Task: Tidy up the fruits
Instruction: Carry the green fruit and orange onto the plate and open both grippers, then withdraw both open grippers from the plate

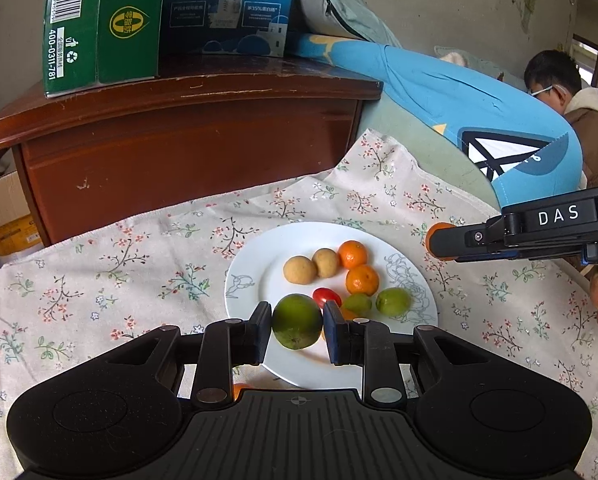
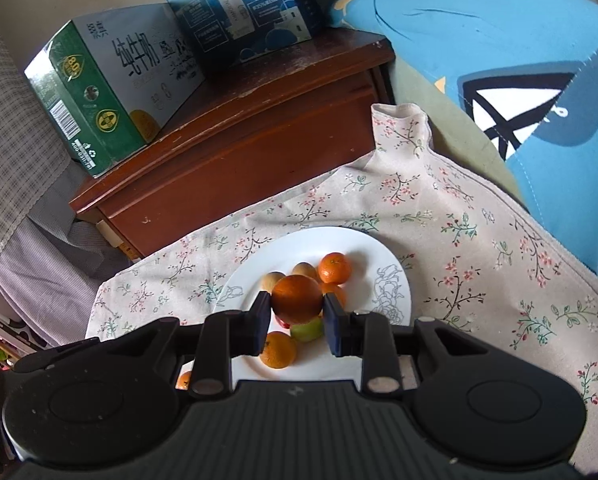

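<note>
Left tool [image 1: 297,330] is clamped on a green fruit [image 1: 297,322], pads pressing both sides, held over the near part of the white plate [image 1: 259,276]. Right tool [image 2: 297,320] is clamped on an orange [image 2: 297,298], also above the plate; in the left view that same tool comes in from the right edge with the orange at its tip [image 1: 439,240], clear of the plate rim.

We read both grips as side-on across the widest part, so round fruit won't roll out. We judge both fruits are in carry, not yet set down.

On the plate already: two tan fruits [image 1: 313,267] touching, two small oranges [image 1: 357,268] just beside them, a red cherry tomato [image 1: 326,297] and two small green fruits [image 1: 379,303] near the front. They bunch at the centre and right; the left part of the plate is bare, so we'd call that the open landing room.

One more orange [image 2: 278,349] sits at the near rim in the right view.

The plate rests on a floral cloth [image 1: 99,264] with free cloth all round. A wooden nightstand [image 1: 179,152] stands behind, well apart, carrying cartons [image 1: 99,32]. A blue cushion [image 1: 479,108] bounds the right. A person [image 1: 571,108] sits beyond it.
</note>
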A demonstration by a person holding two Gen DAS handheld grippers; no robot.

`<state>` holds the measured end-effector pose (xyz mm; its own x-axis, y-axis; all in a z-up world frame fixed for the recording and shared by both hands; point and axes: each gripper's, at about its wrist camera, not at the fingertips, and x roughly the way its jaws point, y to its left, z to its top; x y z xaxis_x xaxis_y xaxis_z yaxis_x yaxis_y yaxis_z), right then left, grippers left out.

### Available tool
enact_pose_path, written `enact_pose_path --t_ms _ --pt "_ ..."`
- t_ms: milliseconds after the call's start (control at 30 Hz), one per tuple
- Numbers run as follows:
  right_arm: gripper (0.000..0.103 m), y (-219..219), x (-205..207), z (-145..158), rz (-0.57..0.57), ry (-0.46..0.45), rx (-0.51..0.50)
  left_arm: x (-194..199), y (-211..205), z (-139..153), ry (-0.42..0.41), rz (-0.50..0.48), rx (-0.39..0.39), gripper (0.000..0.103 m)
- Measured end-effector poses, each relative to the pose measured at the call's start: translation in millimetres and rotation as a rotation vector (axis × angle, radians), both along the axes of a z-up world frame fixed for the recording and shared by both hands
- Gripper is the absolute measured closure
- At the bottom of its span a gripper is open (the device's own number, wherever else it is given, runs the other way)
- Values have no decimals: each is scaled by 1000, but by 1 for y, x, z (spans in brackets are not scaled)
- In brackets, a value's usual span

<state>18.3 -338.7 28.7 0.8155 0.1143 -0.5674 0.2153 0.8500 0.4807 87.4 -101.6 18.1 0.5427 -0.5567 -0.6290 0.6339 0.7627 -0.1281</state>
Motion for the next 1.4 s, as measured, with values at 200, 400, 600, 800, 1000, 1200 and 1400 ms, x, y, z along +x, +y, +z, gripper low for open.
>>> enact_pose_path --t_ms 200,400,600,800,1000,1200,1400 --pt "75 -9 15 -21 -55 54 -3 11 -13 -10 16 4 0 78" --pt "75 -12 24 -37 -80 96 6 17 -20 -18 35 6 -1 78" --pt "73 -13 32 -45 -80 105 35 18 -25 -21 42 5 0 78" --pt "71 -14 31 -42 -72 80 68 18 -23 -13 34 27 -30 74" --pt "63 -11 27 -30 -57 40 72 13 -14 7 10 87 -62 39" --pt "60 -6 24 -22 -36 23 75 8 0 26 24 129 -50 30" --pt "50 -1 15 -16 -30 26 76 -7 18 37 8 134 17 29"
